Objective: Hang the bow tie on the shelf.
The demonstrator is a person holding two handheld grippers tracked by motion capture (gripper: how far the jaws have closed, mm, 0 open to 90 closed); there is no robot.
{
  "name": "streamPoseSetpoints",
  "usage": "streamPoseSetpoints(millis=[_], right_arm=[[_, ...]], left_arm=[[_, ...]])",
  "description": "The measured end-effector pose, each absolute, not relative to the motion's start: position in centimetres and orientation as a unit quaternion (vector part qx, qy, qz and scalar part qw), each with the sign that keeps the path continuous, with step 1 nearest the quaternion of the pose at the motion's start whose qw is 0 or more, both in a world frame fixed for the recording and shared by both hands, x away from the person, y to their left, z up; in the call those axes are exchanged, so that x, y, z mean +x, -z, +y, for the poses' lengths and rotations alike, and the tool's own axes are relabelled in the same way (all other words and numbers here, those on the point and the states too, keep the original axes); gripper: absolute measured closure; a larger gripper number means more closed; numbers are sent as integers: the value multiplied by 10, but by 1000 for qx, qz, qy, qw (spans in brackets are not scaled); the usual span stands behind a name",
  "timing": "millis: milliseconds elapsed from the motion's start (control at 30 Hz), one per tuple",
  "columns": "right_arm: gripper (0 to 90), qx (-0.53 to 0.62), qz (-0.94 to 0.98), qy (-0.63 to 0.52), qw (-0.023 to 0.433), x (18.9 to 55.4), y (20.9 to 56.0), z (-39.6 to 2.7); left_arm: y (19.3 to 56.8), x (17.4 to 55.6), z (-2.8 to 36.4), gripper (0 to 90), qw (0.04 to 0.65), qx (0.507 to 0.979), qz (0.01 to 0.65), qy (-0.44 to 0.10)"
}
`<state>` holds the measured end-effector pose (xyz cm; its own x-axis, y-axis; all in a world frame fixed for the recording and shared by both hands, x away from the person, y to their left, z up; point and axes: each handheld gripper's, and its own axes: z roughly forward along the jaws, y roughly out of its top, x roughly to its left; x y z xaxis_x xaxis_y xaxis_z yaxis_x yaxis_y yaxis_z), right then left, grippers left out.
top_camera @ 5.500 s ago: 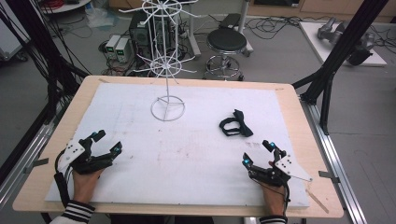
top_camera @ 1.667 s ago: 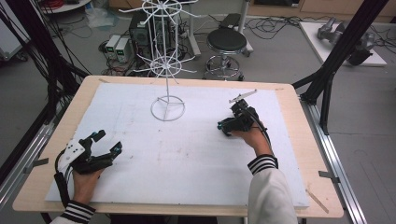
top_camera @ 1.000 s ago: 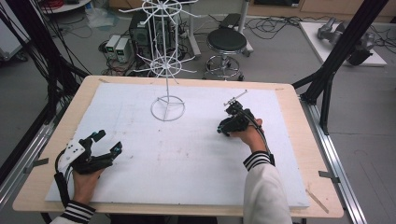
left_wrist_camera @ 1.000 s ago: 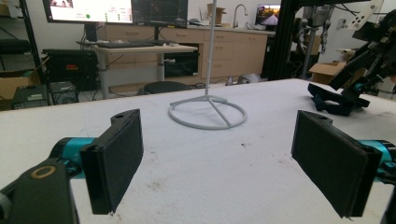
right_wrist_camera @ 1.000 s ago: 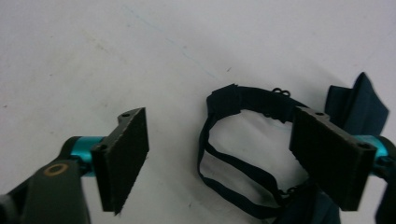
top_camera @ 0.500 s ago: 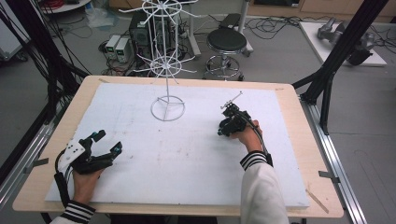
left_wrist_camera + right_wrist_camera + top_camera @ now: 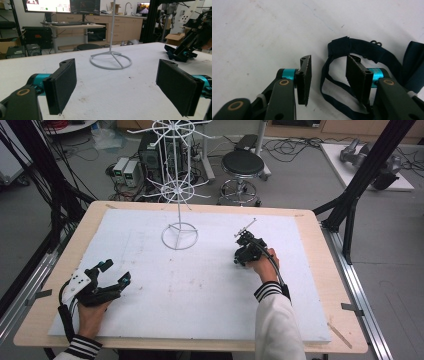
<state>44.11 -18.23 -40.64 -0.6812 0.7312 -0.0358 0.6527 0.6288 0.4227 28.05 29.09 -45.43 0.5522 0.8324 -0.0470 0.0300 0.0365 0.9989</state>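
On the white board's (image 7: pixel 200 295) right half, the right gripper (image 7: pixel 328 75) is lowered over a dark strap loop (image 7: pixel 362 48) lying flat beside the wire stand's ring base (image 7: pixel 179 236). Its jaws have just been closing; one pad (image 7: pixel 305 77) sits outside the loop, the other inside, with a strap run between them and a gap left, so nothing is clamped. Near the left front edge, the left gripper (image 7: pixel 116 85) is held spread wide, nothing between the pads.

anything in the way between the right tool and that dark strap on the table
Nothing visible. The right tool is already down at the dark strap, its jaws just closing with a strand of the strap between them, pads not yet pressing. Bare white table lies around it.
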Motion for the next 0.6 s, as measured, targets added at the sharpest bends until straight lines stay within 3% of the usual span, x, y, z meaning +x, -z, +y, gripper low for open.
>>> streamPoseSetpoints(millis=[300,500,567,600], right_arm=[[625,388,898,-179,101,444,411,-181],[760,387,901,-168,101,446,414,-181],[876,390,900,-165,102,447,413,-180],[876,390,900,-165,102,447,413,-180]], left_arm=[[454,281,291,172,630,616,350,-318],[454,281,291,172,630,616,350,-318],[454,281,291,172,630,617,350,-317],[454,281,291,172,630,616,350,-317]])
